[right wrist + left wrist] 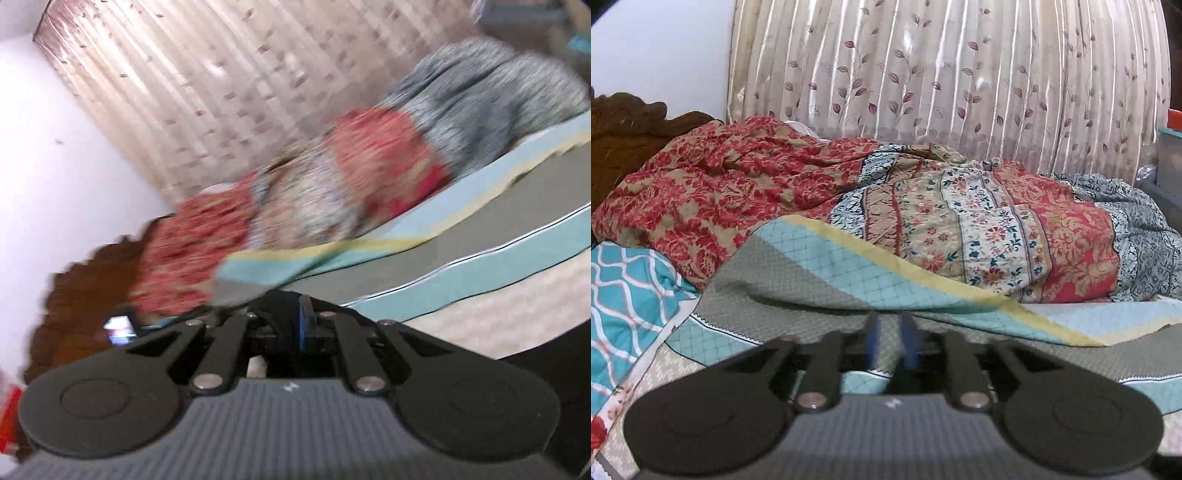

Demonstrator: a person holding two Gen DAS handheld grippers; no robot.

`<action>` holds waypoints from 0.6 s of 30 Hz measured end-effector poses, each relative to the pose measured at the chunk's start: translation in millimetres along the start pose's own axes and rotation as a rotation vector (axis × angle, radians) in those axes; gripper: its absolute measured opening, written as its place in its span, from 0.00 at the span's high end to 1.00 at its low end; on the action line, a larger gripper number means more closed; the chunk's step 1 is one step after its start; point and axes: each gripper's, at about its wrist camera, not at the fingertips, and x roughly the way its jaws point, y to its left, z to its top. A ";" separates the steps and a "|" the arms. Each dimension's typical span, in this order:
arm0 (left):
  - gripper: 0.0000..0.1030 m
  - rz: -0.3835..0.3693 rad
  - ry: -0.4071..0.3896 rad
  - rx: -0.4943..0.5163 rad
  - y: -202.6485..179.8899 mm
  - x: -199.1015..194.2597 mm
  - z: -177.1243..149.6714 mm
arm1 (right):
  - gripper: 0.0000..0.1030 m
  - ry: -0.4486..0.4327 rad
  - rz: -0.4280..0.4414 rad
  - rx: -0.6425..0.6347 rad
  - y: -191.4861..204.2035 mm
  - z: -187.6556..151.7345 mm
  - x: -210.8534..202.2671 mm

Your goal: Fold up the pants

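Observation:
The pants are not clearly identifiable in either view. My left gripper (889, 325) sits low over the grey, teal and yellow bedsheet (820, 280); its blue-padded fingers are close together with a narrow gap showing sheet, nothing between them. My right gripper (295, 301) is tilted and blurred; its fingers are together, and a raised corner of the teal and grey sheet (255, 273) lies right at the tips. Whether they pinch that corner cannot be told.
A heap of patterned cloth lies along the far side of the bed: red floral (713, 192), flowered patchwork (979, 236), grey print (1145, 236). A leaf-print curtain (923, 74) hangs behind. A carved wooden headboard (624, 125) and teal pillow (624, 295) are at left.

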 end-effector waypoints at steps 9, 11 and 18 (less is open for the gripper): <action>0.45 -0.206 -0.217 -0.048 61.0 -115.7 -18.9 | 0.90 -0.296 0.142 0.068 61.5 61.4 23.1; 0.44 -0.228 -0.232 -0.057 80.5 -131.8 -33.9 | 0.90 -0.324 0.154 0.100 76.2 65.7 34.4; 0.42 -0.185 -0.173 -0.174 140.7 -149.1 -83.7 | 0.90 0.026 0.057 -0.058 164.7 24.1 167.4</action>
